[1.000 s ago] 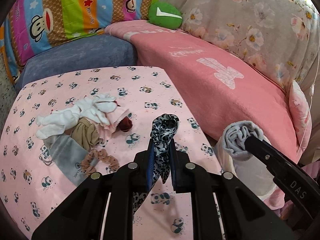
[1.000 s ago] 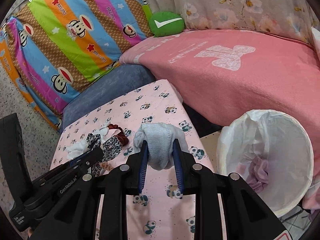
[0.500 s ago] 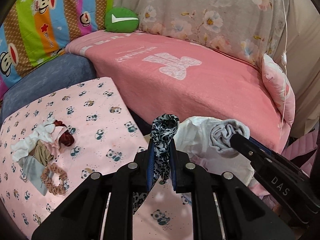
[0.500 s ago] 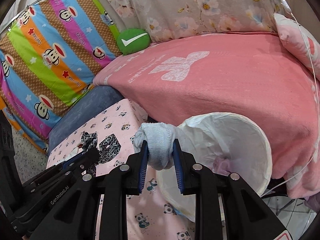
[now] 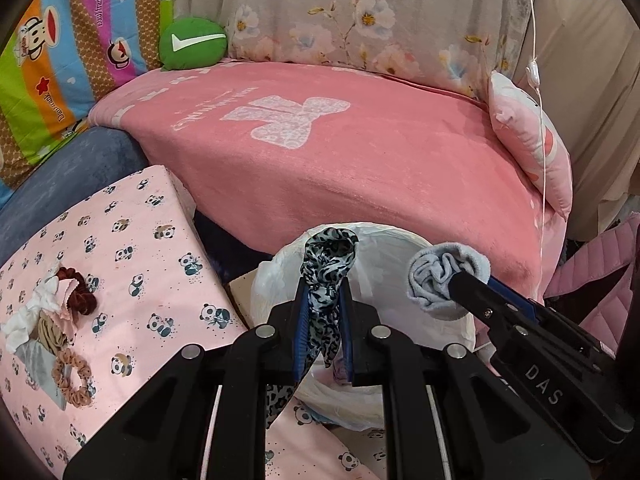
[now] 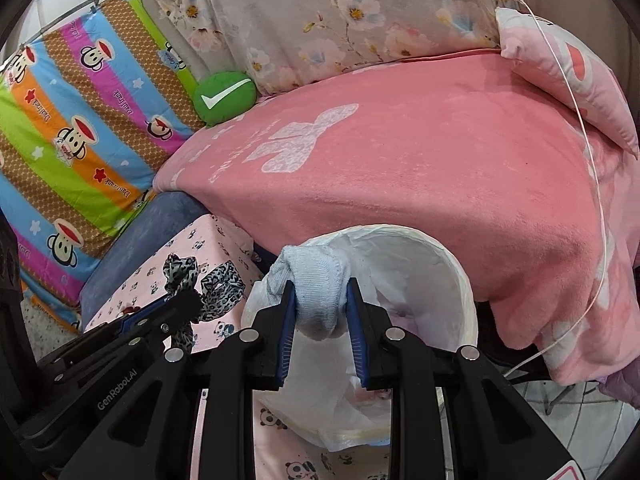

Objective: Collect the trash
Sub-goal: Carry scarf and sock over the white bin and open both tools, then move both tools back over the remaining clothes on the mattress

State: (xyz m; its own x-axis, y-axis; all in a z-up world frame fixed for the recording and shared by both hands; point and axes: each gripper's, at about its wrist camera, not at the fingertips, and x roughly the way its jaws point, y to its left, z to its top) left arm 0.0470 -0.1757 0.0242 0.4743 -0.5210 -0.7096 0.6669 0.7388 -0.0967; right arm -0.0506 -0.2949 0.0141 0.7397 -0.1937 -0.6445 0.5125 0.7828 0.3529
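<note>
Off the right edge of the panda-print tabletop [image 5: 132, 264], between it and the pink-blanketed sofa [image 5: 360, 168], stands the white-lined bin [image 6: 448, 280], its mouth open upward. Both tools hang over that mouth, side by side. The left tool [image 5: 325, 312] is pinched nearly closed on a leopard-print scrunchie [image 5: 329, 256], whose loop stands above the jaws while a tail trails below them; it sits above the bin's near-left rim. The right tool [image 6: 320, 312] is part-way open, clamped on a balled grey-blue sock [image 6: 316, 280] that bulges out above the jaws, and it looks to hang more squarely over the liner. The drop for both is straight down, so my judgement is that the next move is simply letting go; the right hand seems better centred, and the left may need a nudge further over the opening. Still on the tabletop near its left edge lies a small heap [image 5: 48, 320] of cloth bits and scrunchies.
</note>
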